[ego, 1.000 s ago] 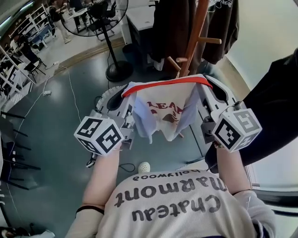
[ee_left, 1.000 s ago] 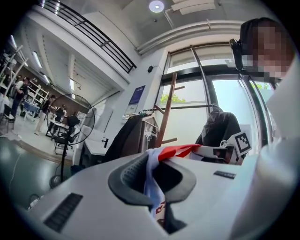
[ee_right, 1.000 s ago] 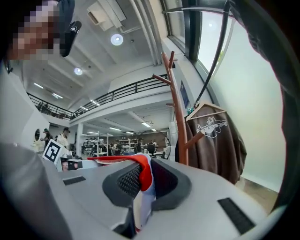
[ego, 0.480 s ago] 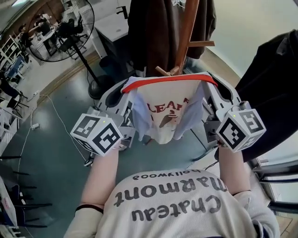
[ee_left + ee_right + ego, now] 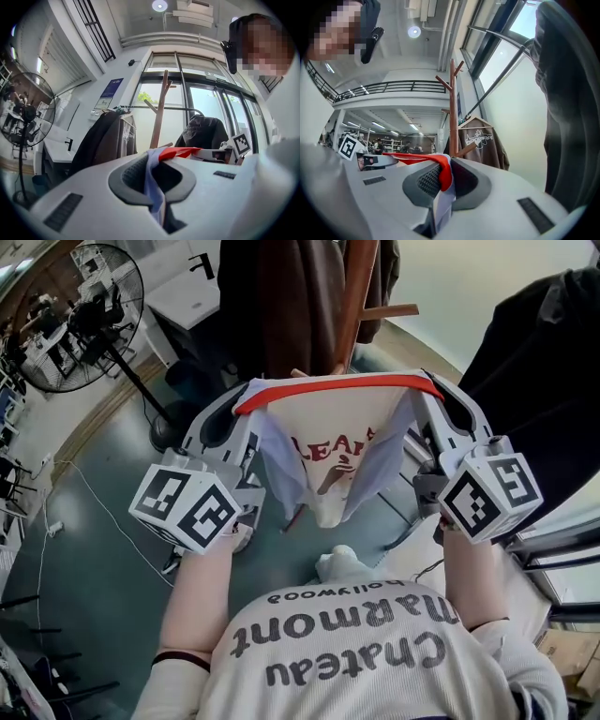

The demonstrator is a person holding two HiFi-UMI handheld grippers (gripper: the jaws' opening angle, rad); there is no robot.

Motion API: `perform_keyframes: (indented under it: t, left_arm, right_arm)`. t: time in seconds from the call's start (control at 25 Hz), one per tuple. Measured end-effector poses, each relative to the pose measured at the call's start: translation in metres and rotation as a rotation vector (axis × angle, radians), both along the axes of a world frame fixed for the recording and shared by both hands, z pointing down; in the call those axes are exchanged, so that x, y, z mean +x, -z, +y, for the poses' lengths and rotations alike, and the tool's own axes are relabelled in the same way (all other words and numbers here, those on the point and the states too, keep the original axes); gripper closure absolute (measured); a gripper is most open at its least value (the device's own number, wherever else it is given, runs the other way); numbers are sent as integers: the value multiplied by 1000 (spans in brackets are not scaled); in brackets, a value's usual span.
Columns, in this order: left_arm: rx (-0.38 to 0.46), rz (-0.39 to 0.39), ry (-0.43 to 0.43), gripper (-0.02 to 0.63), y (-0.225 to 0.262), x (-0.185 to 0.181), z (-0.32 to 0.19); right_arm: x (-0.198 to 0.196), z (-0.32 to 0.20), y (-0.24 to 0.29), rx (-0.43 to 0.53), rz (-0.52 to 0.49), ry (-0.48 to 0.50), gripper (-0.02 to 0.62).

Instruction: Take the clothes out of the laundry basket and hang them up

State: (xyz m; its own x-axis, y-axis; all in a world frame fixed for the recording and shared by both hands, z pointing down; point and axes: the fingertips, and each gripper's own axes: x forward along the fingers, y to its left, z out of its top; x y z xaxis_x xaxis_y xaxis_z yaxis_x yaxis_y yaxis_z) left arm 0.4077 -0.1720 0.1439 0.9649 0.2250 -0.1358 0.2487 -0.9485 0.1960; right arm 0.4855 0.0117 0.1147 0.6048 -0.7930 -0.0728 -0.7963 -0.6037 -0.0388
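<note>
1. In the head view we hold a white shirt (image 5: 330, 423) stretched in the air between the two claws. Its red neckband is taut from one to the other, and its body hangs down between our forearms, above the floor (image 5: 94, 521).
2. In the same view the left claw (image 5: 242, 409) is pressed together on the left end of the neckband, and the right claw (image 5: 429, 390) on the right end. Both point away from us toward the wooden coat stand (image 5: 354, 287), which rises just beyond the shirt and carries dark coats (image 5: 272, 306). A fan (image 5: 89, 306) stands well apart to the left, and a black garment (image 5: 544, 371) hangs at the right.
3. In the left gripper view the left claw (image 5: 157, 185) pinches pale cloth of the shirt (image 5: 180, 152), which fills the gap between the jaws. The red band runs off rightward to the other claw's marker cube (image 5: 241, 143). Behind it we see the coat stand (image 5: 159, 112), the dark coats (image 5: 101, 140) and the fan (image 5: 26, 115).
4. In the right gripper view the right claw (image 5: 440, 187) is clamped on the red neckband of the shirt (image 5: 417, 157), with white cloth hanging below the pads. The band leads left to the other marker cube (image 5: 347, 145). The coat stand (image 5: 452, 108) is straight ahead, with a brown jacket (image 5: 483, 140) just beside it.
</note>
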Motion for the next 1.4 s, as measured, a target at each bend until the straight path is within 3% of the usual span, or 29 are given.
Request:
perform_keyframes:
  t: [0.48, 0.92, 1.4]
  left_arm:
    - [53, 101, -5, 584, 32, -13, 4]
    - [46, 14, 11, 583, 6, 6, 0]
    - [-29, -97, 47, 584, -54, 23, -11]
  right_arm:
    - [-20, 2, 39, 27, 180, -2, 551]
    - [1, 7, 14, 44, 64, 31, 551]
    - [19, 3, -49, -85, -32, 35, 551]
